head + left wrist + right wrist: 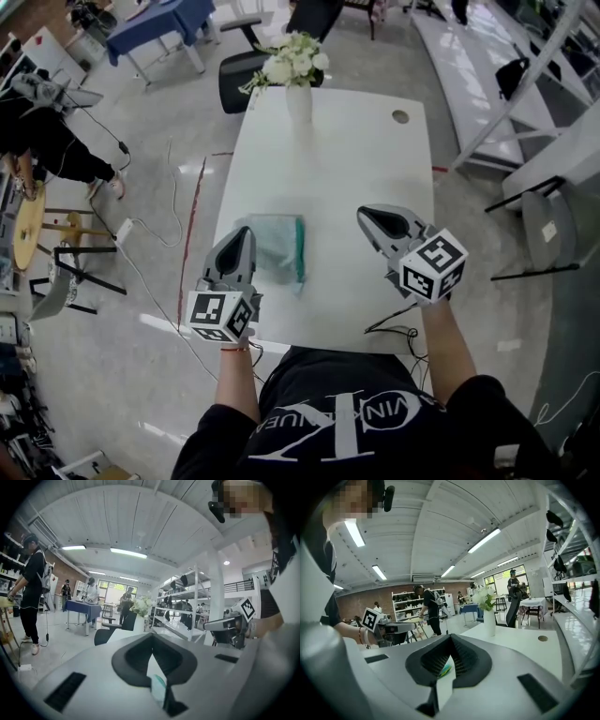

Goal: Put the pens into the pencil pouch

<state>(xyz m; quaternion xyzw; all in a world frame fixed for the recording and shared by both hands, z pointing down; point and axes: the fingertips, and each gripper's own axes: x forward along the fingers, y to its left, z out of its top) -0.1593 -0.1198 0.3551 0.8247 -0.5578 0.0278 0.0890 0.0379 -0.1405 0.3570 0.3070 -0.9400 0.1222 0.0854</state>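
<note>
Lying lengthwise toward the vase (298, 103), the pencil pouch (274, 246) sits between left claw (240, 231) and right claw (365, 215), both closed.

Grey shell on left gripper (241, 234), tapering to narrow tip, black pads (136, 656) inside. Same grey shell on right gripper (368, 217), with black lining round mouth. White cube with black square markers on each: left cube (221, 316), right cube (433, 266). In gripper views, black rectangular slots (65, 692) on both sides of shell; right gripper's pads are ribbed. Black shirt (347, 422), short sleeves, large white letters on front. Thin red band (234, 349) on left wrist. Black cable (392, 325) below right cube, maybe belonging to gripper.
</note>
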